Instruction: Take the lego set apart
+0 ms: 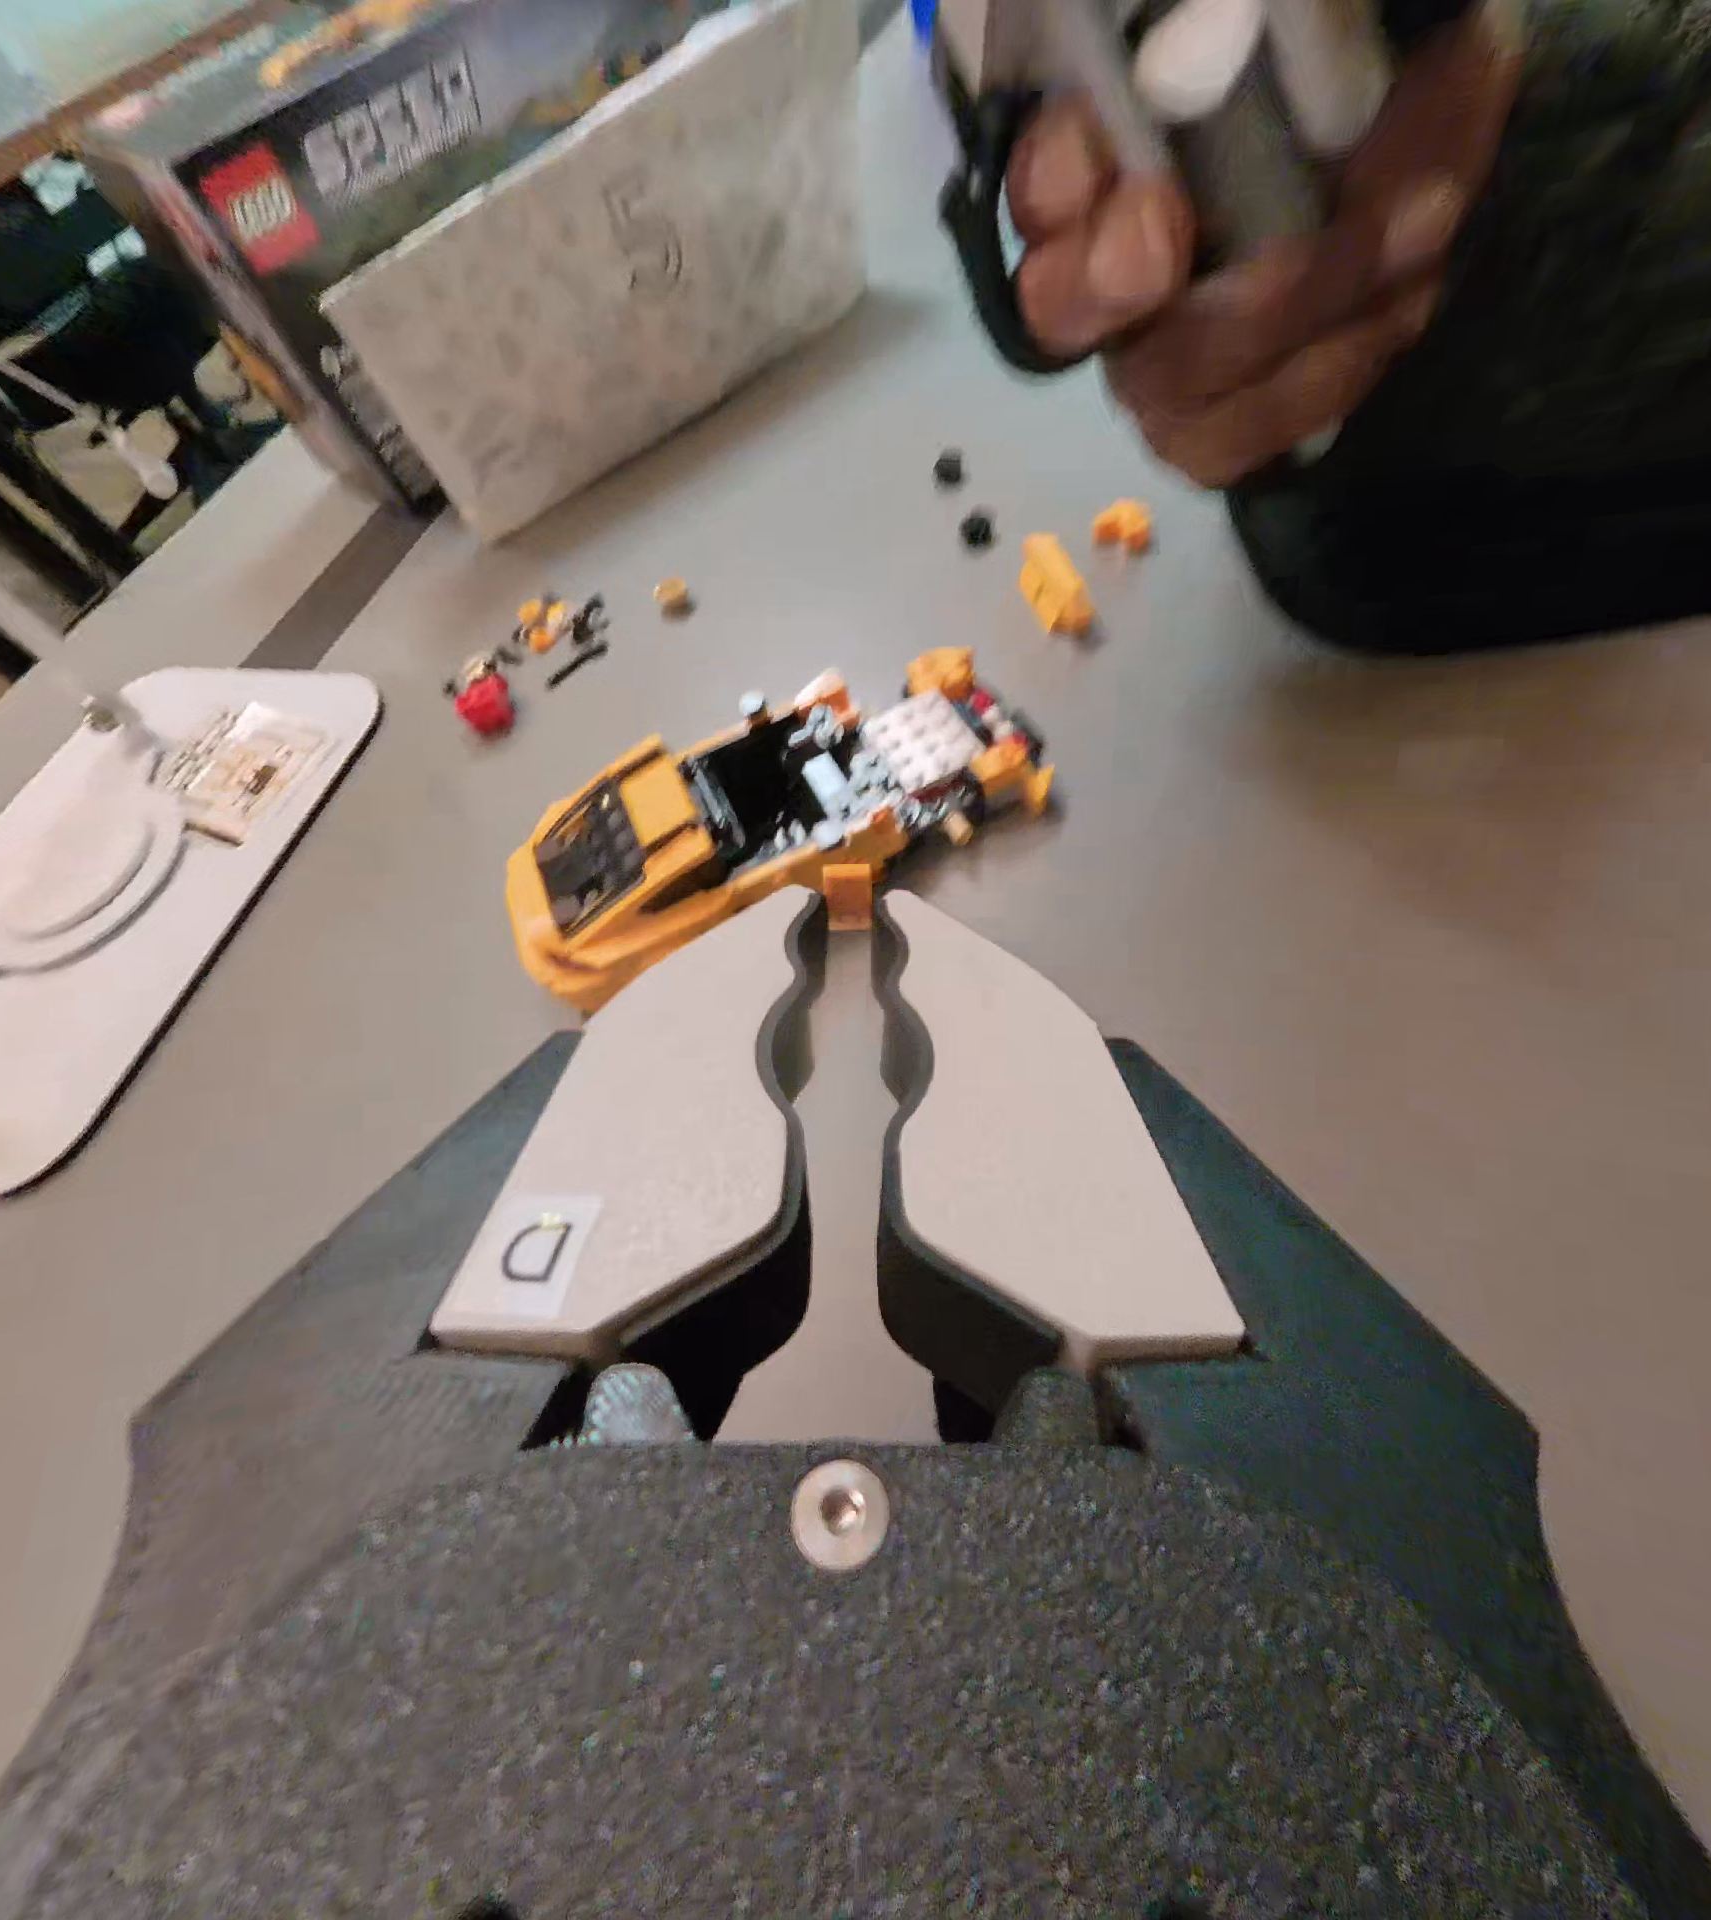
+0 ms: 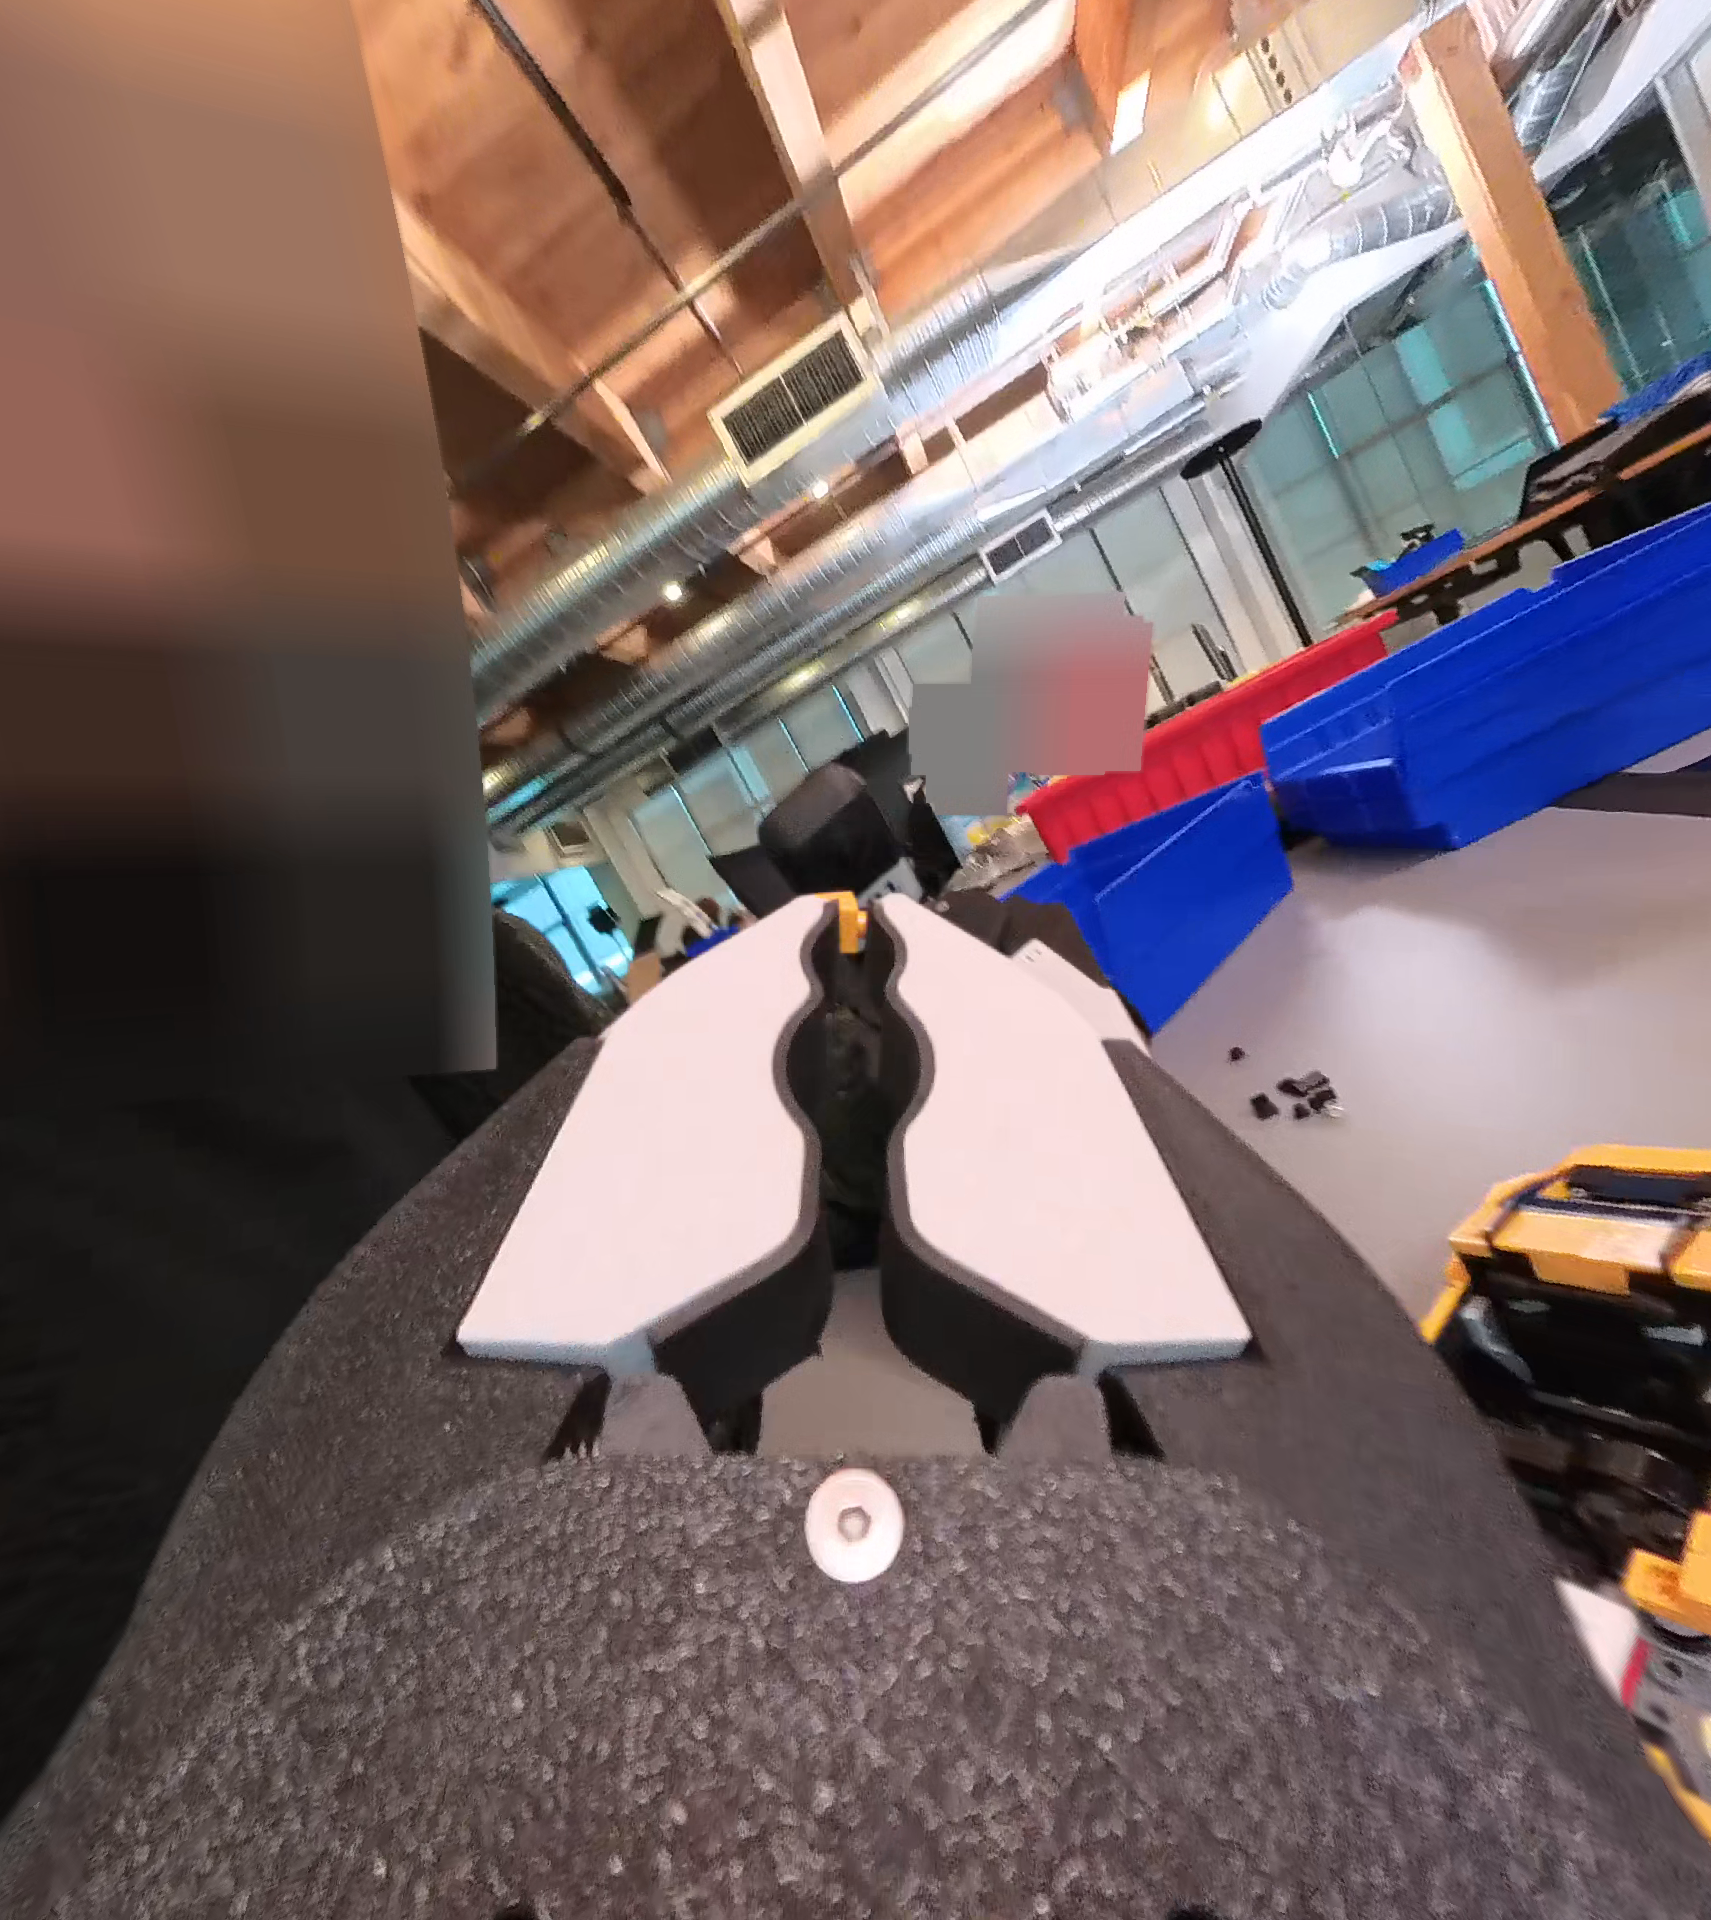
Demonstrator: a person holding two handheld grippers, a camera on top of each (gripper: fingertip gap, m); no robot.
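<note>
The orange lego car [image 1: 778, 810] lies on the grey table [image 1: 1350, 987], partly stripped, with its grey and black insides showing. My left gripper [image 1: 846, 914] is shut on a small orange piece [image 1: 846, 896] at the car's near side; I cannot tell whether that piece is still joined to the car. My right gripper [image 2: 849, 935] is lifted off the table, points up into the room and is shut on a small orange brick [image 2: 849, 923]. The car also shows low at the right of the right wrist view [image 2: 1609, 1403]. The hand on the right gripper's handle [image 1: 1142, 239] is blurred, above the table.
Loose orange pieces [image 1: 1057, 597], small black pieces [image 1: 976, 530] and a red piece [image 1: 484, 707] lie beyond the car. A lego box [image 1: 311, 208] and a white bag [image 1: 602, 291] stand at the back, a white mat [image 1: 103, 883] at the left. Blue bins [image 2: 1557, 727] line the table's far side. Left tips to right tips: about 15 cm.
</note>
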